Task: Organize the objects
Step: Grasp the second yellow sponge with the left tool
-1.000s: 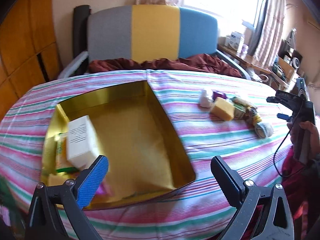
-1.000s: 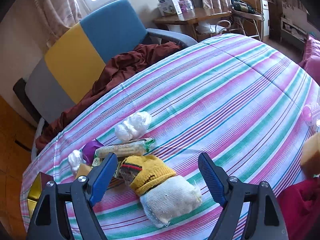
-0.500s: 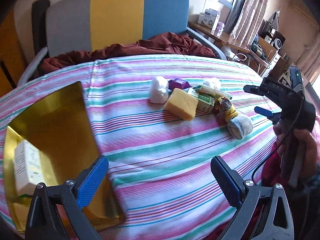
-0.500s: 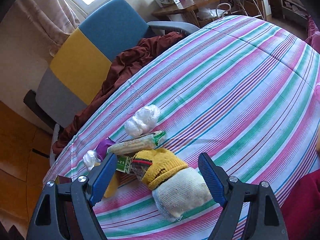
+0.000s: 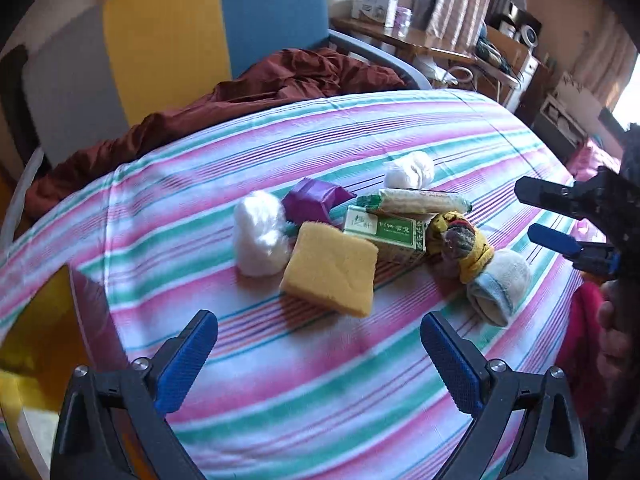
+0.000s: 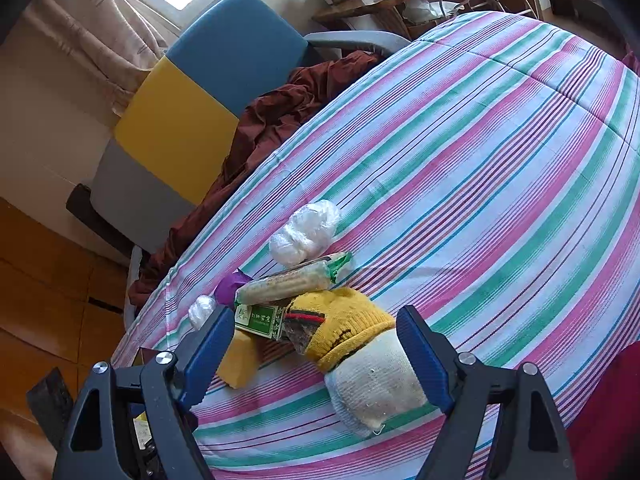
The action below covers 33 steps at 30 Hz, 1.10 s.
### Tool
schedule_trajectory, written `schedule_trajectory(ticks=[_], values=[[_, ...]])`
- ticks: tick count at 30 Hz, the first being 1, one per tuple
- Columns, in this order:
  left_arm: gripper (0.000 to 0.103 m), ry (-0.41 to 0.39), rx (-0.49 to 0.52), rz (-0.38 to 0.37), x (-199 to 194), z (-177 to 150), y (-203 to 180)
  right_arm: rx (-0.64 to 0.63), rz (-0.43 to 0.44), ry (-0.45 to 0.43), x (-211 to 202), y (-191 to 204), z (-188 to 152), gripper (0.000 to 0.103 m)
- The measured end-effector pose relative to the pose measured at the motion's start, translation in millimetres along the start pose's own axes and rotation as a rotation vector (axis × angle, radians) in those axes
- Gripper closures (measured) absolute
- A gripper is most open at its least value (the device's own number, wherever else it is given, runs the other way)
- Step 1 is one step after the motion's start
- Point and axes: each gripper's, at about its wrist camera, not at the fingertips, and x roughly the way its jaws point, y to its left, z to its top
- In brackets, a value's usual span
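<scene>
Here your left gripper (image 5: 319, 346) hangs over bare striped cloth (image 5: 400, 132) with its blue pads spread wide and nothing between them, short of the little heap of things. Nearest to it is the yellow sponge (image 5: 330, 274), lying flat with one corner toward you; a white plastic wad (image 5: 260, 236) touches its left side, and a purple packet (image 5: 314, 202) sits behind the two. The green carton (image 5: 386, 234) lies on its side behind the sponge, long axis running across the view, and a long wrapped snack bar (image 5: 416, 201) rests on its far edge, lying about the same way. A second white wad (image 5: 409, 169) lies beyond the bar. To the right, the rolled sock (image 5: 498, 284), yellow at one end and white at the other, points its white end toward your right gripper (image 6: 314, 350), whose pads are spread too, with the sock between them but seemingly not pressed; the angle leaves that uncertain. The gold box (image 5: 44, 320) shows only at the left edge, blurred. A chair (image 5: 168, 40) with a dark red cloth (image 5: 280, 84) on it stands past the far edge.
</scene>
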Motion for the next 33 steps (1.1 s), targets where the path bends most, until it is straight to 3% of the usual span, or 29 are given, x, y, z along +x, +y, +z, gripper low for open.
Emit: schedule_trajectory(ticks=[7,12,15,18,20,25,28,33], values=[[0.006,0.023,0.171,0.051,30,20,-20,0.022,0.029,0.021,2,-4,1,0.018],[0.032,0.082,0.173,0.077,59,27,-14,0.036,0.035,0.030,3,-6,1,0.018],[0.042,0.106,0.156,0.034,70,24,-13,0.037,0.030,0.034,4,-6,1,0.018],[0.047,0.056,0.145,0.051,64,14,-14,0.039,0.021,0.037,6,-7,1,0.018],[0.047,0.032,0.084,0.016,54,5,-11,0.038,0.016,0.037,6,-7,0,0.018],[0.047,-0.056,0.007,0.005,26,-45,-23,0.033,-0.001,0.036,7,-7,-1,0.018],[0.047,-0.124,0.024,0.034,17,-73,-35,0.018,-0.020,0.041,9,-5,-3,0.018],[0.048,-0.147,-0.010,0.005,19,-79,-31,-0.019,-0.065,0.056,14,1,-5,0.018]])
